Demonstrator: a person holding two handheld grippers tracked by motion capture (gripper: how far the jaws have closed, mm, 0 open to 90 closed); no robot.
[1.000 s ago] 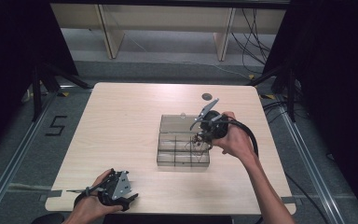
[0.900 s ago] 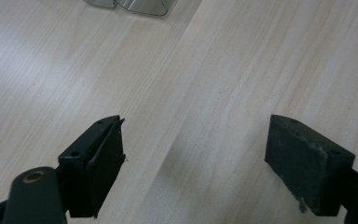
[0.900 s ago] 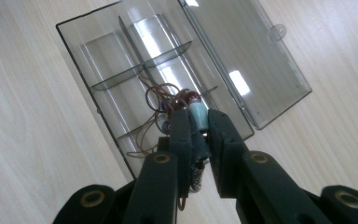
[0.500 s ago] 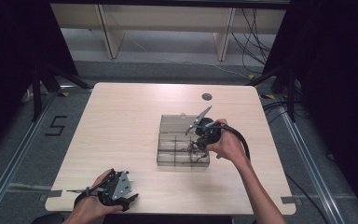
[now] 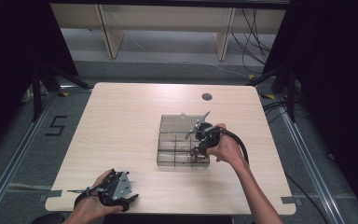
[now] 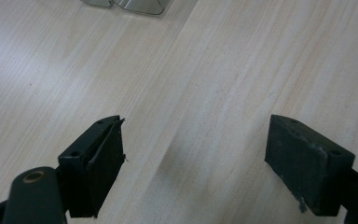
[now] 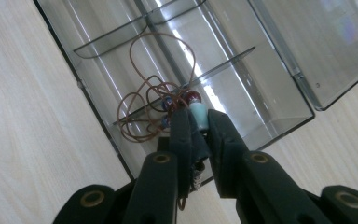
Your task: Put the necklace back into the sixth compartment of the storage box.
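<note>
A clear plastic compartment box (image 5: 170, 140) lies mid-table, its lid (image 5: 179, 123) folded open at the back. My right gripper (image 5: 197, 150) hangs over the box's front right corner. In the right gripper view this gripper (image 7: 199, 115) is shut on a beaded necklace: a pale blue bead (image 7: 198, 115) sits between the jaws. The necklace's brown cord (image 7: 142, 100) loops down into the box (image 7: 261, 79), with red and blue beads (image 7: 177, 99) just past the tips. My left gripper (image 5: 119, 187) rests at the table's front left, and in its own view it (image 6: 193, 154) is open over bare wood.
A round cable hole (image 5: 207, 97) sits near the table's back edge. The light wooden tabletop (image 5: 121, 130) stretches wide to the left of the box. A shiny clear object (image 6: 135, 4) shows at the top edge of the left gripper view. Shelving and cables stand behind the table.
My right gripper has moved from the box's back right toward its front right corner and come lower. The left gripper has stayed put.
</note>
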